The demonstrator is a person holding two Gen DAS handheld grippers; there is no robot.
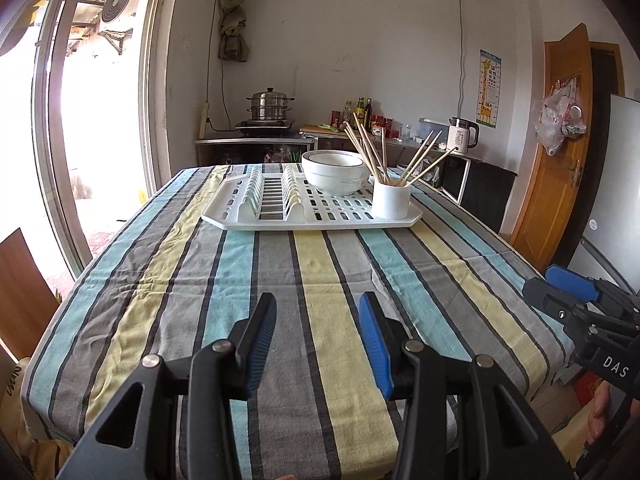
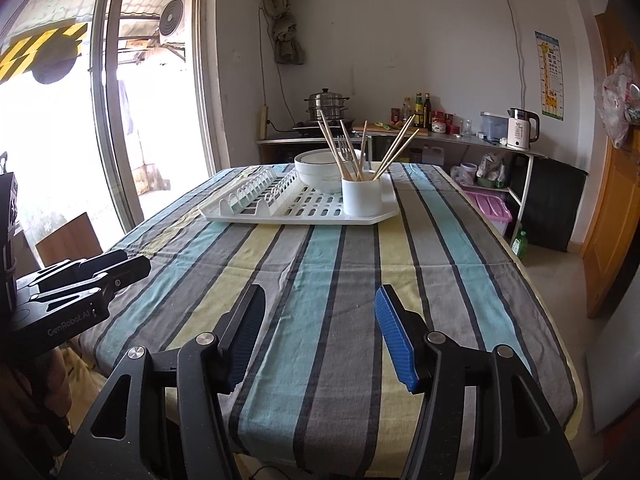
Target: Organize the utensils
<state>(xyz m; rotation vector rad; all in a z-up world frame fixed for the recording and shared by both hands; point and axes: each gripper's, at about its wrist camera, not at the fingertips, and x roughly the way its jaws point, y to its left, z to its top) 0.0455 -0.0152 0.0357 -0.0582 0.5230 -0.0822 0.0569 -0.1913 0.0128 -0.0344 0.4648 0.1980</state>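
A white drying rack (image 1: 280, 220) (image 2: 372, 219) lies at the far end of the striped table. On it stand a white cup (image 1: 391, 199) (image 2: 362, 197) with several wooden chopsticks (image 1: 366, 148) (image 2: 334, 146) and a fork (image 2: 344, 146) leaning out, and a white bowl (image 1: 336, 172) (image 2: 316, 168) behind. My left gripper (image 1: 318, 312) is open over the near tablecloth, nothing between its fingers. My right gripper (image 2: 320, 304) is open too and holds nothing. Both are far short of the rack. Each gripper shows at the other view's edge, the right gripper (image 1: 568, 286) and the left gripper (image 2: 116, 264).
The striped tablecloth (image 1: 320, 272) (image 2: 320, 264) covers the table. A glass sliding door is on the left. Behind the table are a counter with a steamer pot (image 1: 270, 106), bottles and a kettle (image 1: 462, 134). A wooden door (image 1: 560, 140) and a fridge stand on the right.
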